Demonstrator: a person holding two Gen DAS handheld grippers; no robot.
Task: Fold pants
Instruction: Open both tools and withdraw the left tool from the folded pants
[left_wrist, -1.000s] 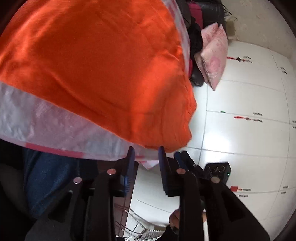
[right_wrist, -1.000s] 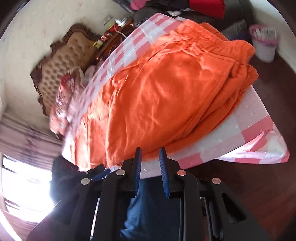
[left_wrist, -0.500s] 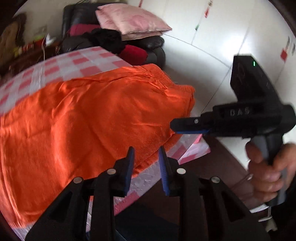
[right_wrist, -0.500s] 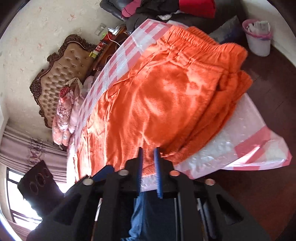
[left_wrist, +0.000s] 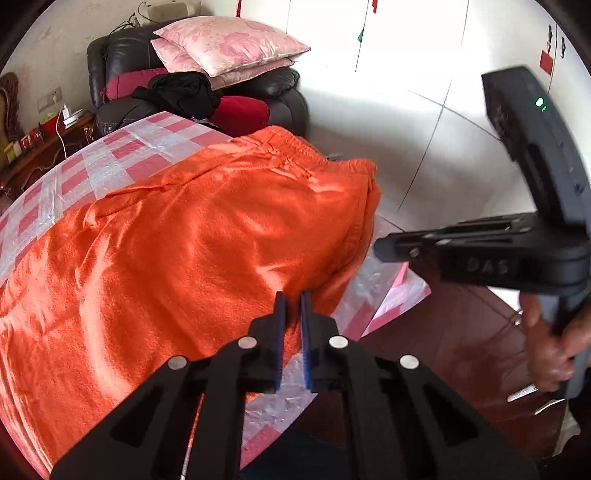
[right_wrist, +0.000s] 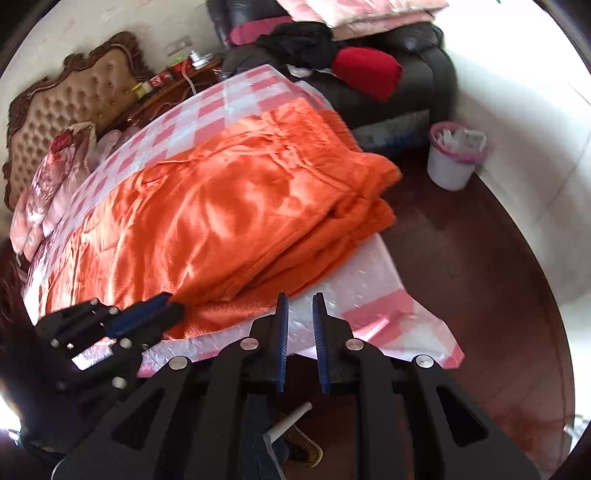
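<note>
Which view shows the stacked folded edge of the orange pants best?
The right wrist view: the orange pants show layered edges at the table's near corner. The left wrist view shows mainly the top surface and elastic waistband, with the layers foreshortened.

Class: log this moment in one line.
fleecy orange pants: folded on pink-checked tablecloth | left gripper: jaws just closing at pants' near edge, pinch unclear | right gripper: jaws just opening, empty

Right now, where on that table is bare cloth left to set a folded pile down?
Free: the checked tablecloth strip beyond the orange pants, on the armchair side, and the near corner by the right hand-held gripper, though it droops off the edge. Crowded: the pants cover the middle, with the left hand-held gripper at their near edge.
</note>
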